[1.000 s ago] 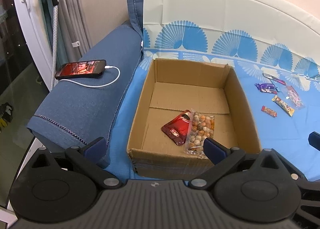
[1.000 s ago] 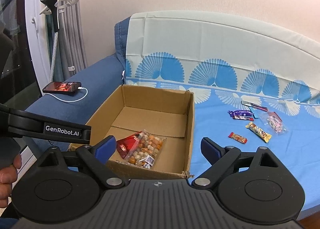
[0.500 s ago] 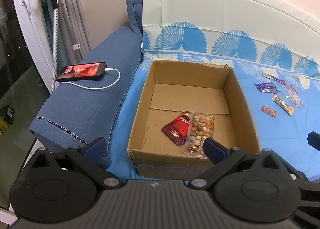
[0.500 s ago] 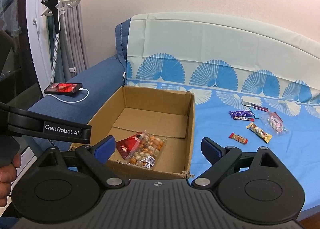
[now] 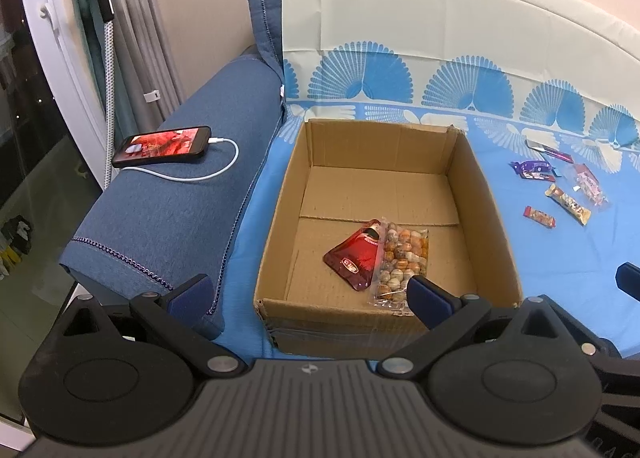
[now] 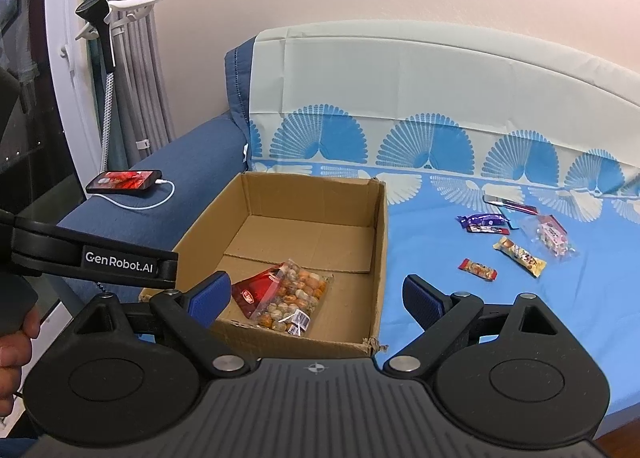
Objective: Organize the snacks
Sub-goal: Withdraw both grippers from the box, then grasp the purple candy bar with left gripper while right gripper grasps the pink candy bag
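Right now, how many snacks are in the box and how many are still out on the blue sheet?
In the cardboard box: 2, the red pouch and the clear bag of round snacks.
On the blue sheet: 5 small wrapped snacks.
Total: 7

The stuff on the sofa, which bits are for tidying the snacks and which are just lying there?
For the job:
cardboard box
red pouch and bag of round snacks, both in the box
loose on the blue cloth: small red bar, yellow bar, purple bar, clear candy bag, flat wrapper

Just lying about:
phone
white charging cable
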Motion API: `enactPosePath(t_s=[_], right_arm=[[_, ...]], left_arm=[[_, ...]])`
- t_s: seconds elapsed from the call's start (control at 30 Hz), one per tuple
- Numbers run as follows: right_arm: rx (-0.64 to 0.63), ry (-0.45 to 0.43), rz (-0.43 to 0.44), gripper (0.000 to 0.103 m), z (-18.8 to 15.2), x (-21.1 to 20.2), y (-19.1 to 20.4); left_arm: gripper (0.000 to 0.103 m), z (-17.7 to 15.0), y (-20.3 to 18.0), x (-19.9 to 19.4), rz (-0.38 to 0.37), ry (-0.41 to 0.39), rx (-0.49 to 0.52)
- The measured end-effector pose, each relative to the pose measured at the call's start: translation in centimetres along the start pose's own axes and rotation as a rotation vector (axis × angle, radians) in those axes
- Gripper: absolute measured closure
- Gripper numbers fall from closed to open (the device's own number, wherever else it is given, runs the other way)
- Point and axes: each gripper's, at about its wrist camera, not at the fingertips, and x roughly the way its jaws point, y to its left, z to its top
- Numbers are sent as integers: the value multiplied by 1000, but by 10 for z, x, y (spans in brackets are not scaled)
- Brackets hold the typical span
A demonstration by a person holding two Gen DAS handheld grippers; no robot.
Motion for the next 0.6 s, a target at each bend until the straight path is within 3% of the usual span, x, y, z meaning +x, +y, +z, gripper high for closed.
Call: enactPosePath(t_s=[0.6], right_arm=[[133,-15,-59,9,-1,1,-53]], left_arm=[[0,19,-46,4,-9,0,90]])
